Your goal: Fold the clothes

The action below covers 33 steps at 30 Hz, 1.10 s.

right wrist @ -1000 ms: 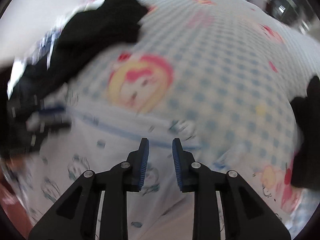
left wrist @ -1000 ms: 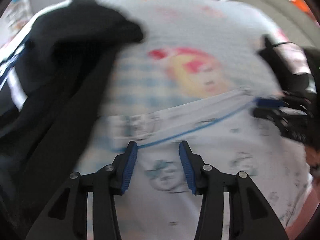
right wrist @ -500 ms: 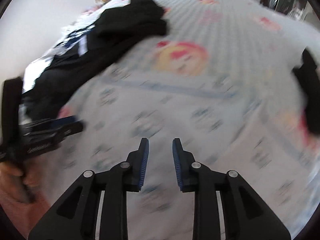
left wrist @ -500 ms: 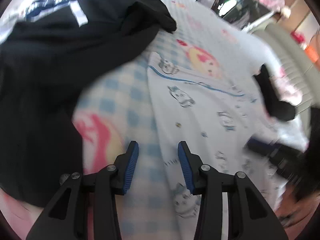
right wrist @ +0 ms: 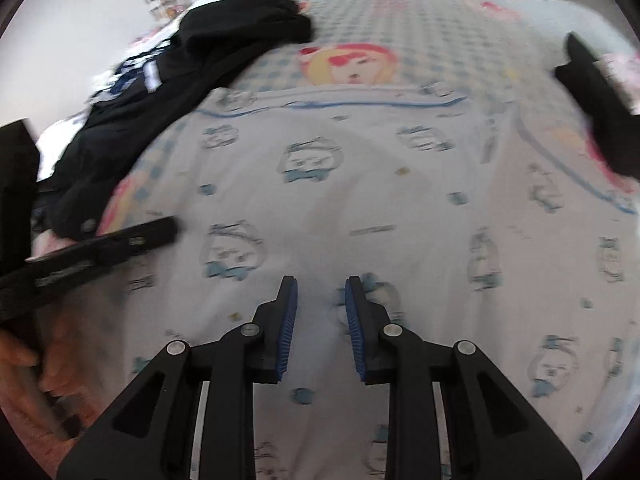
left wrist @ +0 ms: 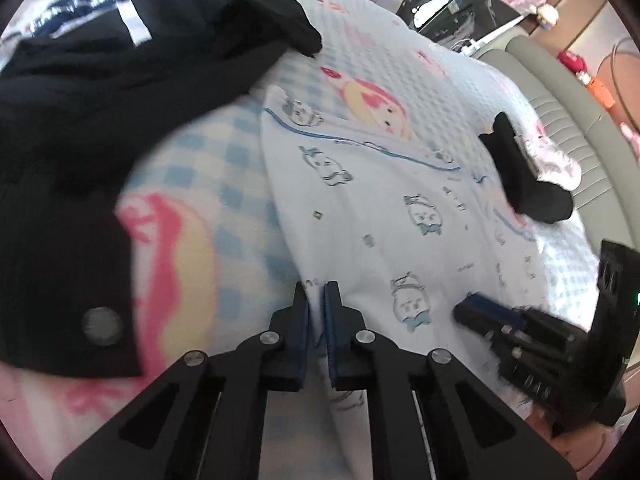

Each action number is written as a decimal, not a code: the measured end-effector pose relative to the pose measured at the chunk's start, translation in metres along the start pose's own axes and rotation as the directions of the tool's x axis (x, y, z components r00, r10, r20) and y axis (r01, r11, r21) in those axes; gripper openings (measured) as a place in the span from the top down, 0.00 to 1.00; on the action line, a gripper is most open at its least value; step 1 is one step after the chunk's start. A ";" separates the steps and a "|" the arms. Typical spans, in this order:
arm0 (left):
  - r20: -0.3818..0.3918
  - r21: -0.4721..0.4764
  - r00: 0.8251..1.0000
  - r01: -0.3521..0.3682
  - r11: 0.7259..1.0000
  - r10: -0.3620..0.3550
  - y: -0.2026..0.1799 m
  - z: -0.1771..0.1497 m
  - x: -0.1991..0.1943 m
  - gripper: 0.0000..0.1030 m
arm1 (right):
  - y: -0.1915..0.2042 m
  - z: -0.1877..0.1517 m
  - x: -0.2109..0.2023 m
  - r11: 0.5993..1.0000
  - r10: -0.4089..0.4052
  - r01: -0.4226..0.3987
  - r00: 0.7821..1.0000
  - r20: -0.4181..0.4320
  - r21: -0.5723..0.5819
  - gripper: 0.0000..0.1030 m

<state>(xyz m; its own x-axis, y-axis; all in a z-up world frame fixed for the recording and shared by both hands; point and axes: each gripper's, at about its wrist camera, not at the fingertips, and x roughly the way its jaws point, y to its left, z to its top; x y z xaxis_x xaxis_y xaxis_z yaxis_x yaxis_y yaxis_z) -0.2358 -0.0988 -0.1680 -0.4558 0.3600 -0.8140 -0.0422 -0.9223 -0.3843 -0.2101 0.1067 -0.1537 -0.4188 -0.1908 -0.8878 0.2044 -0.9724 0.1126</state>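
Observation:
A white garment printed with small blue cartoon animals and edged with blue piping lies spread flat on the bed. My left gripper is shut, pinching the garment's left edge near its front corner. In the right wrist view the left gripper comes in from the left onto that same edge. Over the near middle of the garment, my right gripper is open with nothing gripped between its blue pads. Its fingertips also show low at the right of the left wrist view.
A black garment is heaped at the left on the blue-checked bedcover, reaching up to the white garment's far left corner. A black sock lies by its right edge. A grey padded headboard is beyond, at the right.
Both grippers have drawn back from the blue-piped hem to the garment's near side. The left jaws, open half a second ago, are now shut on the garment's left edge. The right jaws stay open.

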 end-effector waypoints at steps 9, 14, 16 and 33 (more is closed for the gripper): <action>-0.006 -0.114 0.995 0.099 0.989 -0.101 0.022 -0.002 -0.009 0.87 | -0.012 -0.014 -0.011 0.999 -0.020 0.021 1.000 -0.022 0.036 0.73; -0.019 -0.107 0.991 0.131 0.986 -0.134 0.009 -0.012 -0.012 0.56 | -0.012 -0.024 -0.031 0.999 0.009 -0.010 1.000 0.013 0.040 0.67; -0.011 -0.117 0.987 0.159 0.980 -0.161 0.008 -0.016 -0.017 0.56 | -0.013 -0.030 -0.034 0.999 0.003 -0.004 1.000 0.017 0.034 0.66; -0.056 -0.125 0.978 0.195 0.973 -0.203 -0.003 -0.032 0.009 0.69 | 0.003 -0.048 -0.021 1.000 0.000 0.001 0.999 -0.044 0.013 0.63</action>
<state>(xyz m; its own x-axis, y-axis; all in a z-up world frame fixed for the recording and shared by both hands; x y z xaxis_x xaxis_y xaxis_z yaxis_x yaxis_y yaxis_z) -0.2108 -0.0884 -0.1878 -0.3870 0.5471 -0.7422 -0.0186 -0.8094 -0.5870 -0.1582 0.1144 -0.1558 -0.3797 -0.1845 -0.9065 0.1928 -0.9742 0.1175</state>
